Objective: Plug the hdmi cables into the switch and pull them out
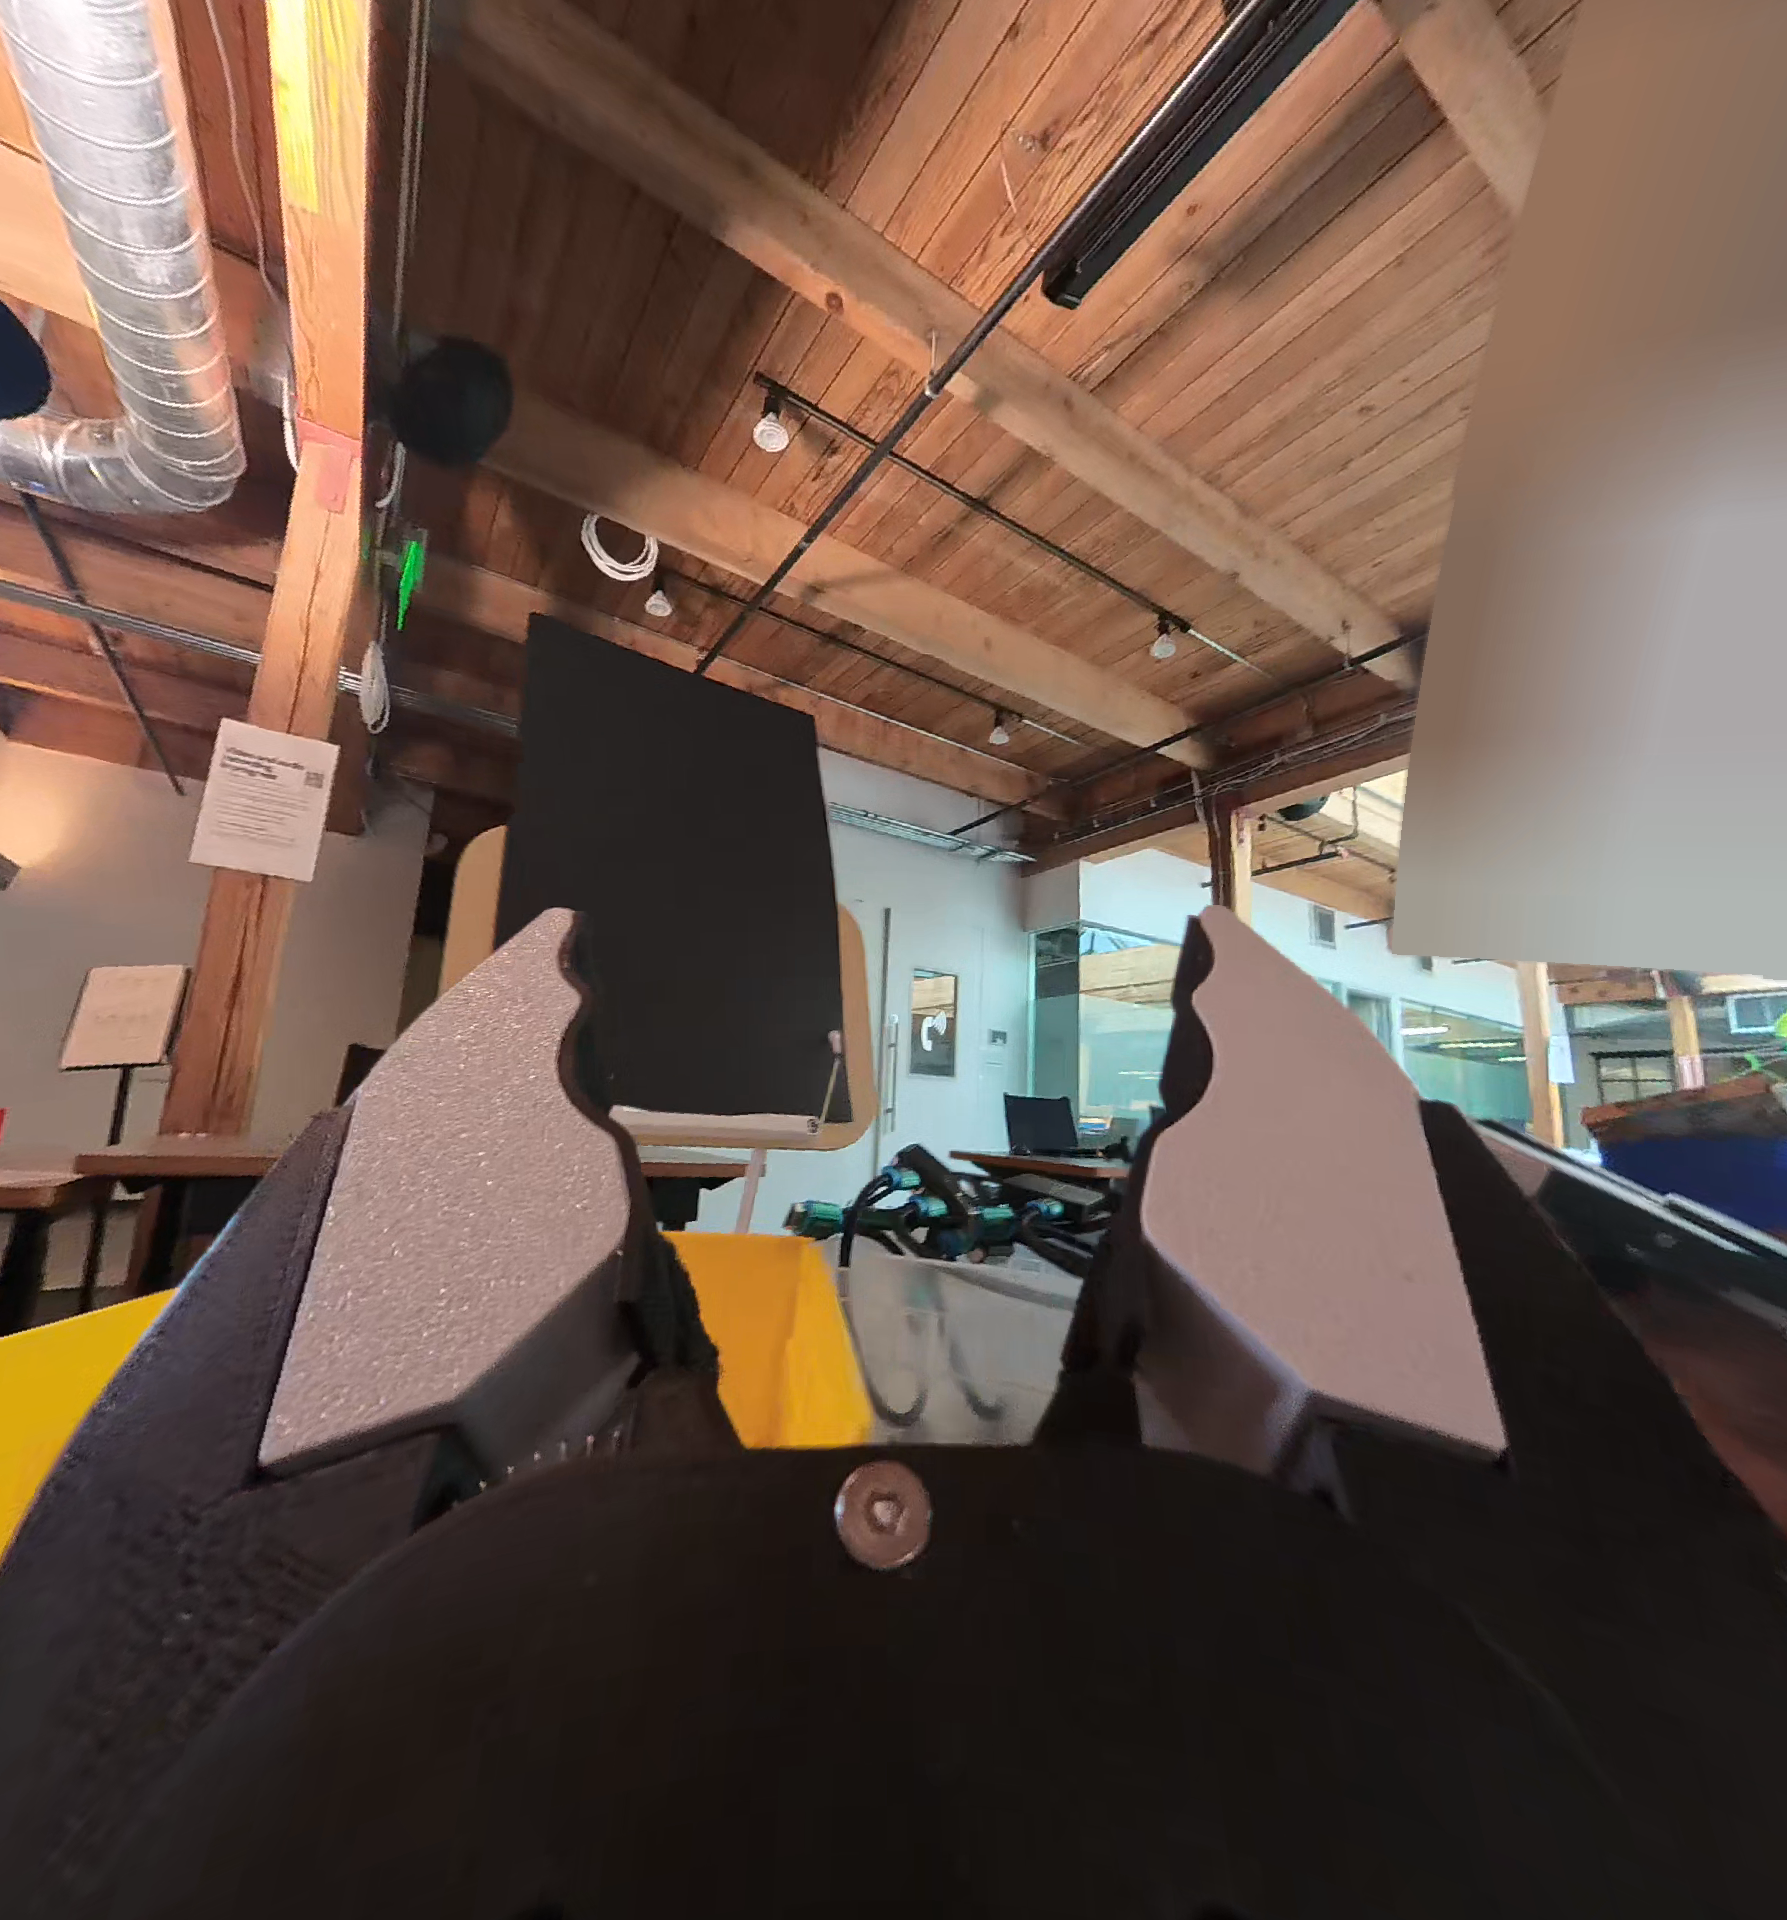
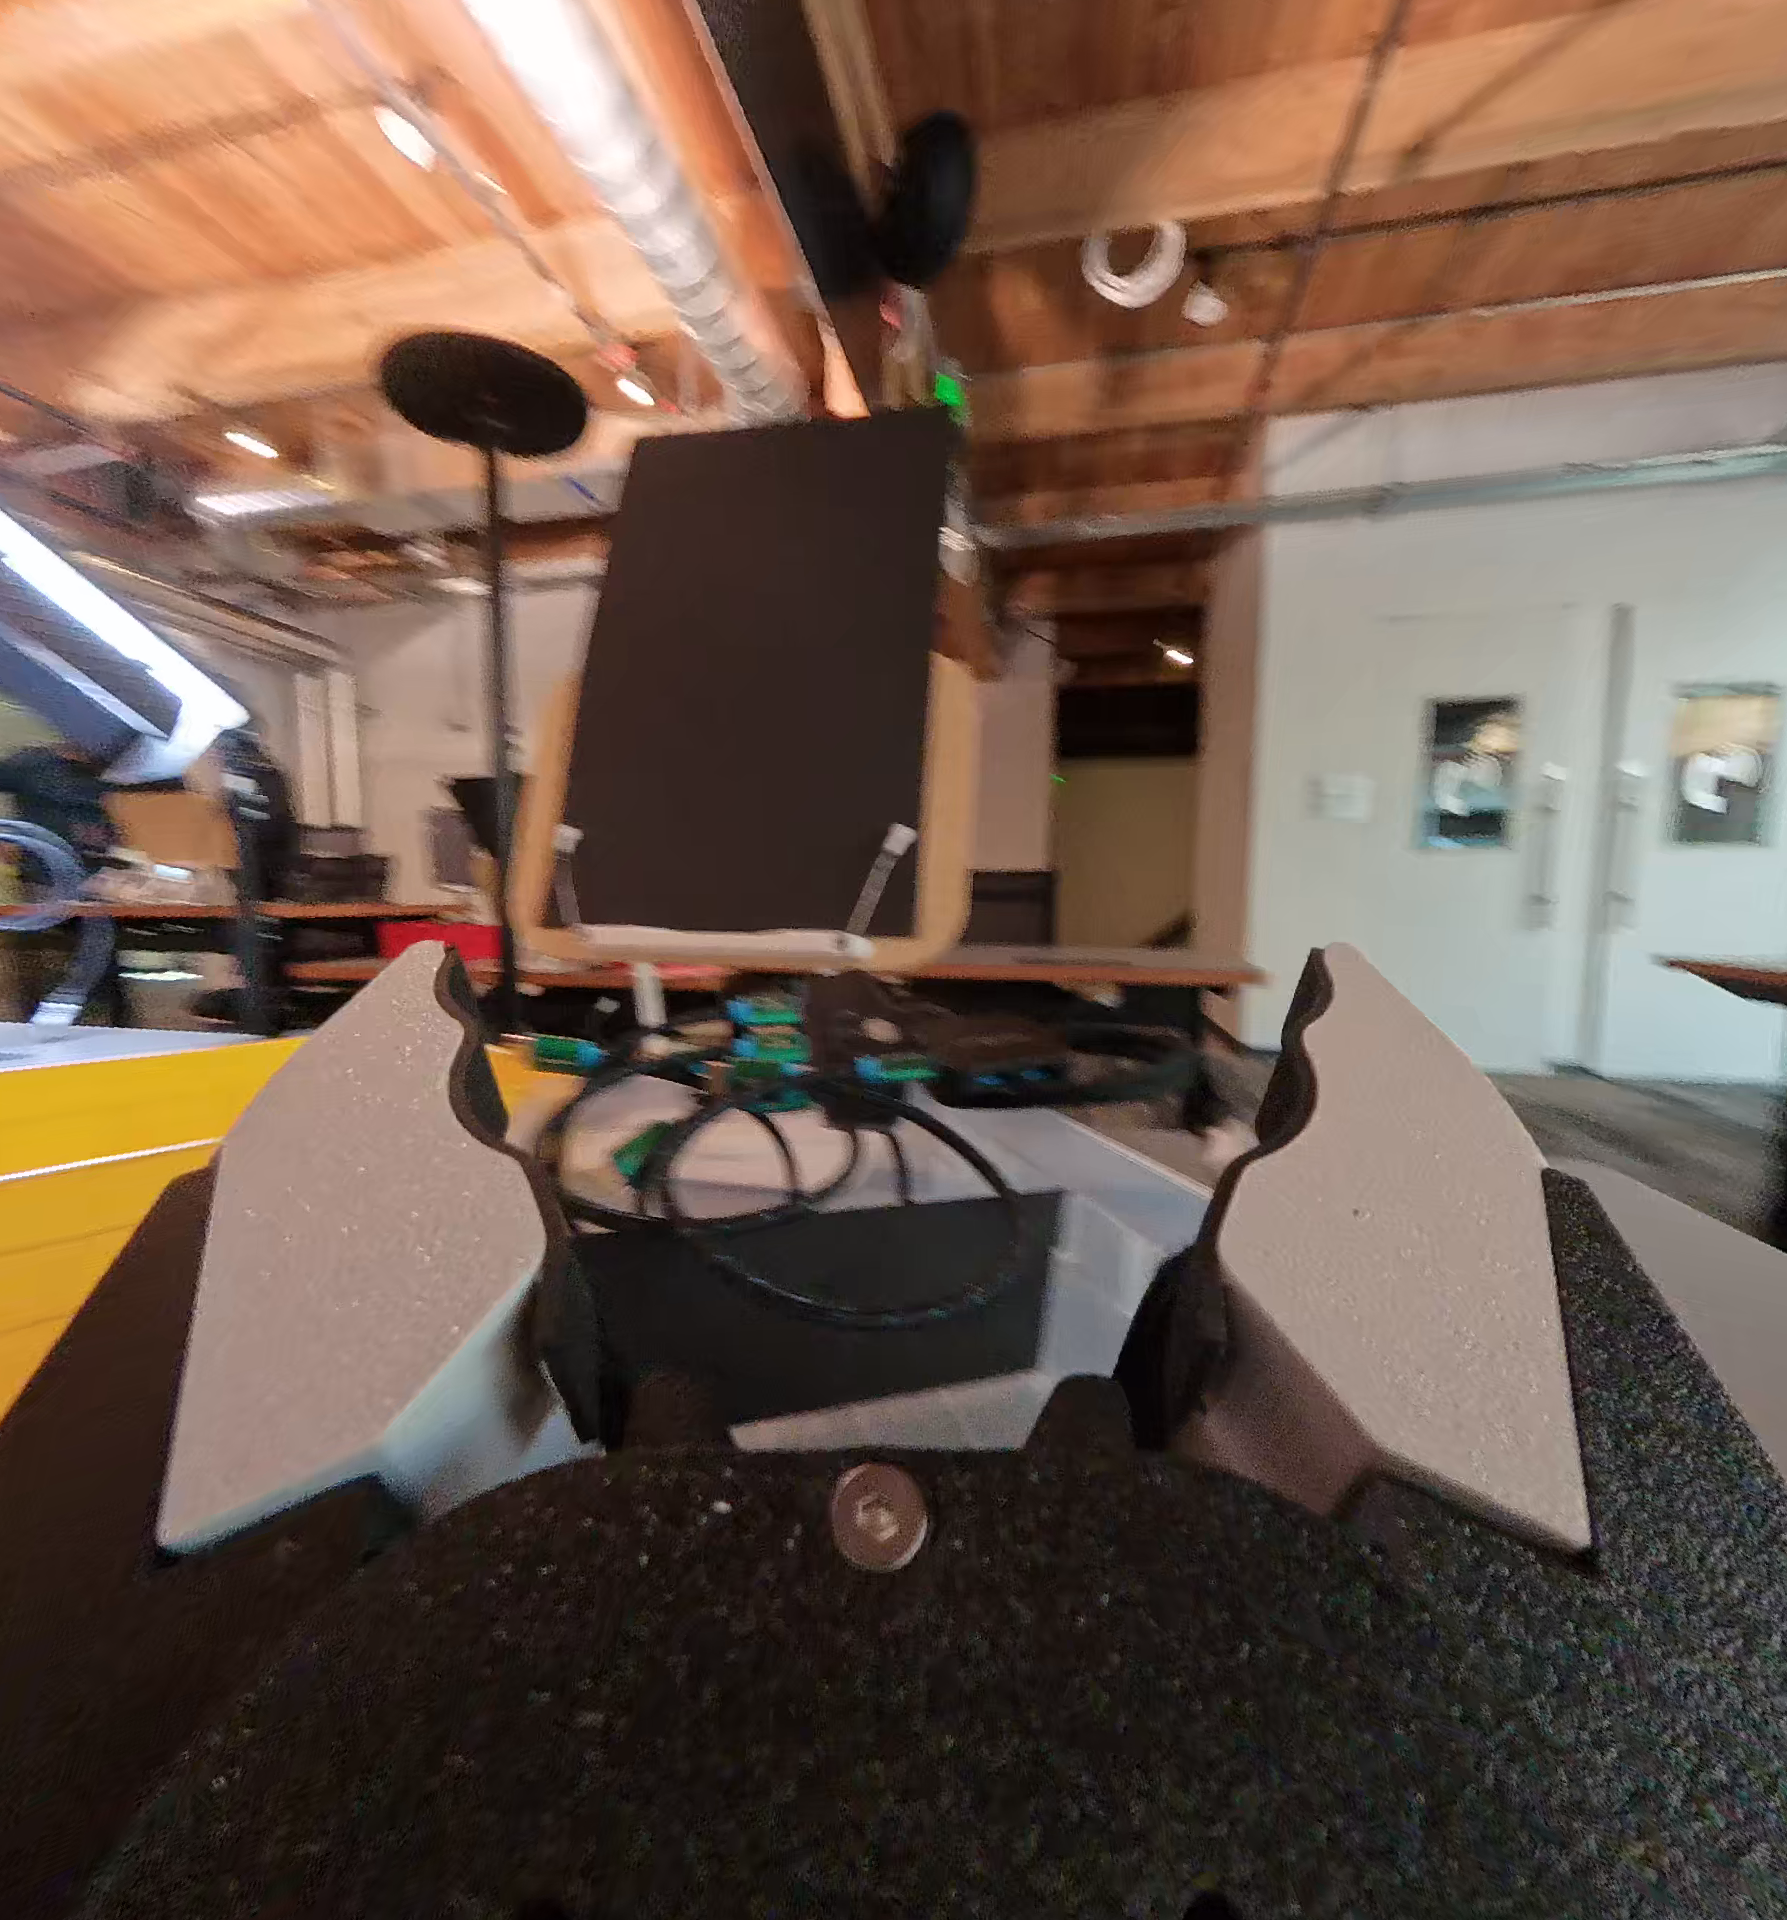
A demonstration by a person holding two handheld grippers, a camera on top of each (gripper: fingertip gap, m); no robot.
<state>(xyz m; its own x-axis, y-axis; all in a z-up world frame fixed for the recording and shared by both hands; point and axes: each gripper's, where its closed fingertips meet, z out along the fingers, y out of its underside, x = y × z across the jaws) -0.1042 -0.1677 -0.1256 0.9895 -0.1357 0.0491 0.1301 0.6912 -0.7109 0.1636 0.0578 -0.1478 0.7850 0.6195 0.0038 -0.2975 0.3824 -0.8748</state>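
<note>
Several black HDMI cables with teal-green plugs (image 2: 764, 1081) lie in a tangle on the table ahead, with loops (image 2: 816, 1216) trailing toward me. A black box, likely the switch (image 2: 1024, 1060), sits behind them. In the left wrist view the same cables (image 1: 930, 1216) show between the fingers, farther off. My left gripper (image 1: 884, 997) is open and empty, tilted up. My right gripper (image 2: 884, 1023) is open and empty, low over the table, short of the cables.
A yellow bin (image 2: 58, 1143) stands to the left; it also shows in the left wrist view (image 1: 764, 1340). A black board on a wooden stand (image 2: 764, 675) rises behind the cables. A black mat (image 2: 816, 1320) lies on the table. A dark device (image 1: 1637, 1226) sits right.
</note>
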